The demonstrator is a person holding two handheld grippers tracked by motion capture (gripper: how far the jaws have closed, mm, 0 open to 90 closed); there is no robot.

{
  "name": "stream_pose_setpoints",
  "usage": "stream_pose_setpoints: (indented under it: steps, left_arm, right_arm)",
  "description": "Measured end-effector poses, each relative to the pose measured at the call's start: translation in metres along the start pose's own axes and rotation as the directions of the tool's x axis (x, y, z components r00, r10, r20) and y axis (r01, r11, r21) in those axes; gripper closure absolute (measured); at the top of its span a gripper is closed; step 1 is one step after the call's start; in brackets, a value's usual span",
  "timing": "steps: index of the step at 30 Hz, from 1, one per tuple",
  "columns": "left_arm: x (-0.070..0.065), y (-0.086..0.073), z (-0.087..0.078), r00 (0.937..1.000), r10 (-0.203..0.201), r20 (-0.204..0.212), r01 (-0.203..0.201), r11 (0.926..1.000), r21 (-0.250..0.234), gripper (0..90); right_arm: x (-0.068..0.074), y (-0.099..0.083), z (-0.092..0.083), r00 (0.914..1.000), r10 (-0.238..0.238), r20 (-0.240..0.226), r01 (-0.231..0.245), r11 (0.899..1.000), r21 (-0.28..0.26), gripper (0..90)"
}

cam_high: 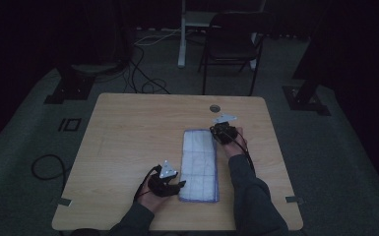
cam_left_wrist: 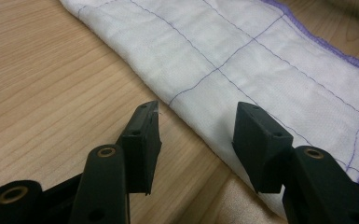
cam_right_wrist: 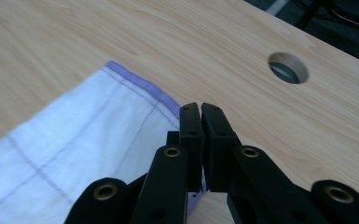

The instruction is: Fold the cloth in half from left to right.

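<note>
A white folded cloth with thin purple grid lines and a purple stitched border (cam_high: 200, 164) is laid as a long strip on the light wooden table (cam_high: 128, 147), right of the table's middle and running from near the person's edge toward the far side. The left gripper (cam_left_wrist: 196, 135) is held low at the cloth's near left edge with its jaws standing apart; one jaw is over bare wood, the other over the fabric, and nothing is pinched between them. The right gripper (cam_right_wrist: 201, 122) is seen at the cloth's far right corner with its jaws closed together; whether a fold of the corner is caught between the pads cannot be told, since the purple border passes just behind the tips. From here, a lift of that corner could come away empty if no fabric is held, or only the top layer could be taken and the fold pulled open. The round cable hole (cam_right_wrist: 287, 68) in the table lies just beyond that corner, and a dragged hem could snag on its rim. With the left side unclamped, the whole strip could slide rather than fold.
</note>
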State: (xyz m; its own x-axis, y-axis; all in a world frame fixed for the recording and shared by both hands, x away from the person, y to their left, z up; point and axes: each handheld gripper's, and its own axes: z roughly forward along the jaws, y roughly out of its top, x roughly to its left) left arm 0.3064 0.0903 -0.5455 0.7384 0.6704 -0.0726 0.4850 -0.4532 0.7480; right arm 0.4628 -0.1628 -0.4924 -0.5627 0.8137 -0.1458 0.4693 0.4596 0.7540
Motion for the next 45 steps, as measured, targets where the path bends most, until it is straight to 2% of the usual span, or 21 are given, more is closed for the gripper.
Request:
stream_pose_setpoints:
  steps: [6,8,12,14,20,24,27,32,34,36,42,45]
  left_arm:
    - [0.0,0.0,0.0,1.0,-0.002,0.002,0.002,1.0,-0.001,51.5]
    - [0.0,0.0,0.0,1.0,-0.003,0.002,0.003,1.0,-0.001,51.5]
    - [0.0,0.0,0.0,1.0,-0.005,0.005,0.005,1.0,-0.001,51.4]
    - [0.002,0.0,0.0,0.9999,-0.012,0.012,0.012,0.9999,-0.003,51.5]
    - [0.01,0.0,-0.001,0.998,-0.054,0.032,0.054,0.9985,-0.008,51.4]
    - [0.017,0.002,-0.001,0.9957,-0.083,0.042,0.083,0.9965,-0.009,52.2]
    - [0.018,0.002,-0.001,0.9959,-0.082,0.039,0.082,0.9965,-0.012,52.3]
    - [0.027,0.013,-0.003,0.9968,-0.079,0.01,0.079,0.9961,-0.038,52.9]
    - [0.037,0.02,-0.004,0.9952,-0.098,-0.005,0.097,0.9934,-0.061,52.9]
    - [0.044,0.025,-0.004,0.9938,-0.109,-0.021,0.107,0.9915,-0.073,52.9]
    - [0.063,0.042,0.001,0.9921,-0.101,-0.074,0.093,0.9912,-0.094,52.9]
    - [0.069,0.052,0.004,0.9915,-0.097,-0.088,0.088,0.9909,-0.102,52.8]
  right_arm:
    - [-0.009,-0.004,0.006,0.9993,0.021,0.029,-0.022,1.0,0.021,87.4]
    - [-0.01,-0.006,0.009,0.998,0.019,0.061,-0.022,0.999,0.039,81.6]
    - [-0.01,-0.008,0.011,0.9977,0.018,0.066,-0.022,0.998,0.057,71.5]
    - [-0.009,-0.008,0.011,0.9977,0.023,0.064,-0.027,0.998,0.057,66.4]
    - [-0.01,-0.008,0.01,0.9985,0.03,0.046,-0.033,0.998,0.052,60.1]
    - [-0.012,-0.008,0.009,0.9985,0.042,0.034,-0.044,0.998,0.046,58.8]
    - [-0.013,-0.008,0.008,0.9987,0.042,0.027,-0.044,0.998,0.045,58.5]
    - [-0.014,-0.008,0.007,0.9979,0.063,0.015,-0.063,0.997,0.04,56.5]
    - [-0.013,-0.009,0.006,0.9962,0.086,-0.01,-0.086,0.996,0.035,55.6]
    - [-0.011,-0.01,0.006,0.9969,0.077,-0.014,-0.076,0.996,0.036,55.3]
    - [-0.01,-0.015,0.007,0.9946,0.099,-0.033,-0.098,0.995,0.03,54.9]
    - [-0.008,-0.017,0.008,0.9944,0.099,-0.039,-0.097,0.995,0.035,54.8]
